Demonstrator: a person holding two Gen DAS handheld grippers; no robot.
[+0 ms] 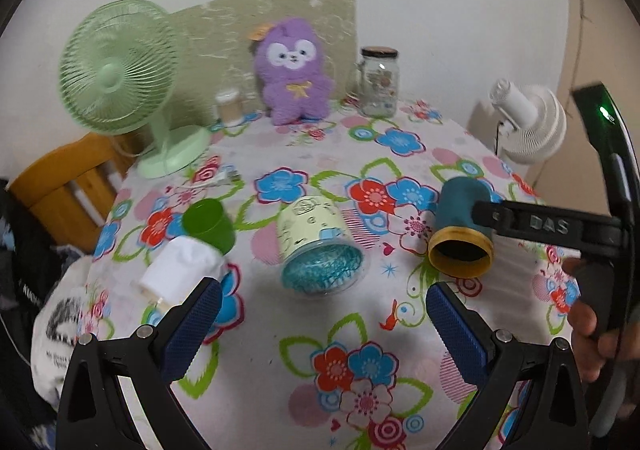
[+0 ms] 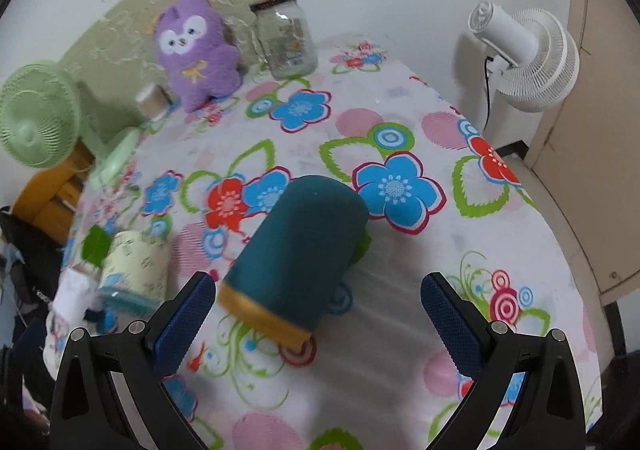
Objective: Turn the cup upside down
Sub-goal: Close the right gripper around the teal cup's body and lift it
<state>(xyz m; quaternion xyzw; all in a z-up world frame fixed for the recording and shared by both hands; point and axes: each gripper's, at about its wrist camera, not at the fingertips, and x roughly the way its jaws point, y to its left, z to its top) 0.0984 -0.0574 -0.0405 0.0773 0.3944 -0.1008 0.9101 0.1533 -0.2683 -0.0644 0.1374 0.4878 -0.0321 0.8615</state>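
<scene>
Plainly, the work belongs to the right side, so read the left wrist view from its left edge inward; the green cup (image 1: pixel 209 224) stands at middle left, just behind a white cloth bundle (image 1: pixel 178 272); the left gripper (image 1: pixel 324 316) sits at the bottom of the frame with its blue pads spread wide and nothing between them, and it can stay idle. At centre lies a pale printed cup (image 1: pixel 316 246) on its side, its mouth stuffed with blue shredding and turned toward the camera; it is near enough to be knocked, so keep the swing away from it. Right of centre is the teal cup (image 1: pixel 462 226), yellow-rimmed, on its side or nearly so, mouth toward the camera; one black finger of the right gripper (image 1: pixel 520 224) crosses in front of its body.

In the right wrist view the teal cup (image 2: pixel 300 254) fills the middle, closed end toward the upper centre, yellow rim toward the lower left; the right gripper (image 2: pixel 316 300) is spread, its pads (image 2: pixel 188 306) clear of the cup on both sides, so it grips nothing now; whether the cup rests fully on the tablecloth (image 2: pixel 400 290) I cannot tell, since the frame is blurred.

To do it well, I judge: centre the cup between the pads, close across the teal body rather than the rim, lift clear, roll the wrist until the rim faces down, and set it flat on the bare cloth at right.
</scene>
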